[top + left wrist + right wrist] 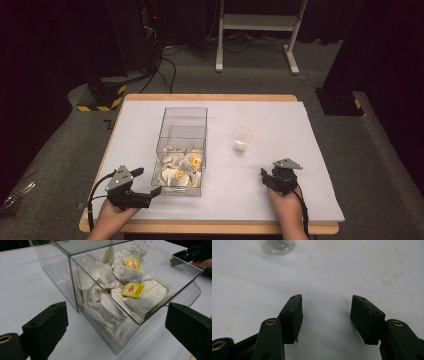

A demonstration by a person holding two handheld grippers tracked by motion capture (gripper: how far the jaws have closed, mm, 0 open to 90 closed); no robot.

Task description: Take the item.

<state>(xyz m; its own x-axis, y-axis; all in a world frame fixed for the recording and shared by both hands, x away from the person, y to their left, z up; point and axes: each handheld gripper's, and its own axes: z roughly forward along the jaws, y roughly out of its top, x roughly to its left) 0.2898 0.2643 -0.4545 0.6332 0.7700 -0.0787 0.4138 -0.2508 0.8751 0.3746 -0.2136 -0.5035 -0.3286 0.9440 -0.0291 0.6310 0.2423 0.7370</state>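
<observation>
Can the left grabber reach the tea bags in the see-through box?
Probably yes. The left gripper sits open right beside the clear plastic box, and its open top leaves the white tea bags uncovered, though it must lift over the wall first.

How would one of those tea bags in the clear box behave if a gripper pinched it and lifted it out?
A tea bag looks thin, soft paper, so it would likely flop and weigh little. Its yellow tag probably dangles. The bags lie piled in the clear box, so neighbours may snag.

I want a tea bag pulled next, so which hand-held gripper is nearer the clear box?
Left. The left hand-held gripper sits at the clear box's near corner; the right hand-held gripper rests farther off, near the glass.
</observation>
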